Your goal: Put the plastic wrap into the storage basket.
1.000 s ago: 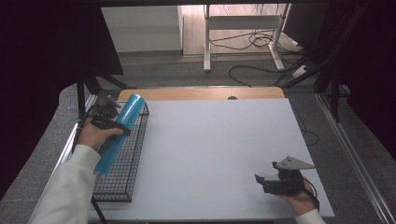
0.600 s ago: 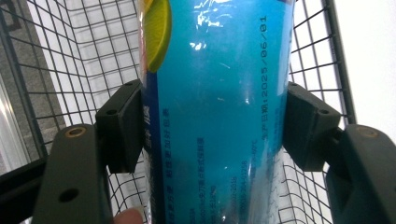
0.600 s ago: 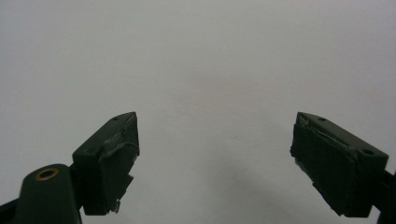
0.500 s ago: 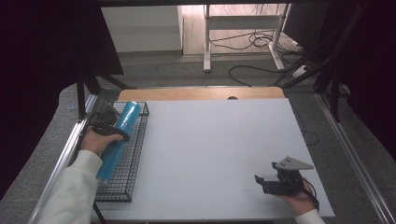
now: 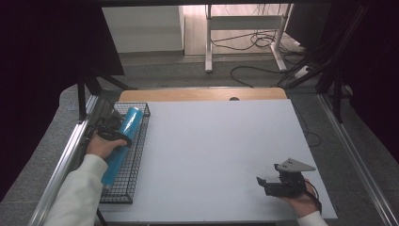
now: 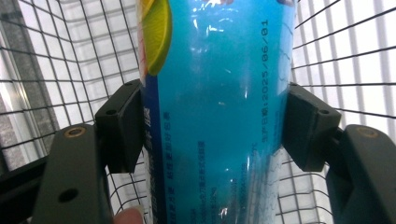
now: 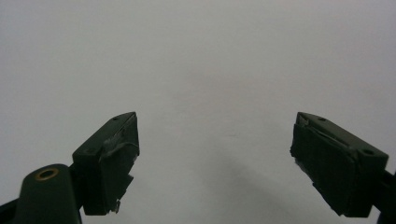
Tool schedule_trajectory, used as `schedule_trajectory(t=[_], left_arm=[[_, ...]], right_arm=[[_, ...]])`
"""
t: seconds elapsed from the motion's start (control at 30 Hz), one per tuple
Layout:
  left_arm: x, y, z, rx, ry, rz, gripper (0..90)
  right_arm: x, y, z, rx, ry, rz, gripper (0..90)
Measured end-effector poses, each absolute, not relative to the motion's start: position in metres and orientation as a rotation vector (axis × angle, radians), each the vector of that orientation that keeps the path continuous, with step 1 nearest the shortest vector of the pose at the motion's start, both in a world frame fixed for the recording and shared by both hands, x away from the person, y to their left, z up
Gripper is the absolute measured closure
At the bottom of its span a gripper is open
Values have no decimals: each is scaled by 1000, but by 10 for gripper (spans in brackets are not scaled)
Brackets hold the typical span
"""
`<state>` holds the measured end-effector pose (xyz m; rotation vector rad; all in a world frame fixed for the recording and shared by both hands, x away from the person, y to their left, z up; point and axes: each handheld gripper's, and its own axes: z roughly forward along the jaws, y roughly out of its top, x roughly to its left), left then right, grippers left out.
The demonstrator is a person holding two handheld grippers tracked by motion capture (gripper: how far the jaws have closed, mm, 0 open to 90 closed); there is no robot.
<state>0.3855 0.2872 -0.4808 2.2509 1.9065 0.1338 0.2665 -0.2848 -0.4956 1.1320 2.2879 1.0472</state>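
A tall blue bottle (image 5: 123,139) lies lengthwise in the black wire basket (image 5: 136,165) at the table's left edge. My left gripper (image 5: 114,130) is shut on the bottle around its middle. In the left gripper view both pads press the bottle (image 6: 217,107), whose label carries a lime picture and a printed date, and basket mesh (image 6: 60,79) surrounds it. My right gripper (image 5: 268,181) rests low at the front right of the white table (image 5: 221,141). Its jaws stand wide apart in the right gripper view (image 7: 215,154), with bare table between them.
A wooden strip (image 5: 202,94) borders the table's far edge. Metal rails run along both sides (image 5: 61,165). On the floor beyond stand a desk frame (image 5: 244,28) and loose cables (image 5: 263,70).
My left hand has lowered the blue bottle, which has sunk from above the basket down into it. The right gripper has stayed in place.
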Motion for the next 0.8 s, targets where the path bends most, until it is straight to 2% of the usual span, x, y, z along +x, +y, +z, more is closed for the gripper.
schedule_trajectory(t=[0.13, 0.2, 0.43, 0.8], left_arm=[[384, 289, -477, 2177, 1921, 173, 294], [382, 289, -462, 2155, 1901, 208, 239], [367, 283, -438, 2077, 1754, 261, 186], [339, 264, -428, 2062, 1520, 269, 189]], right_arm=[[266, -285, -496, 1129, 2288, 1044, 160], [266, -285, -496, 1131, 2288, 1045, 160], [265, -286, -495, 1134, 2281, 1049, 160], [263, -287, -496, 1131, 2278, 1043, 160]])
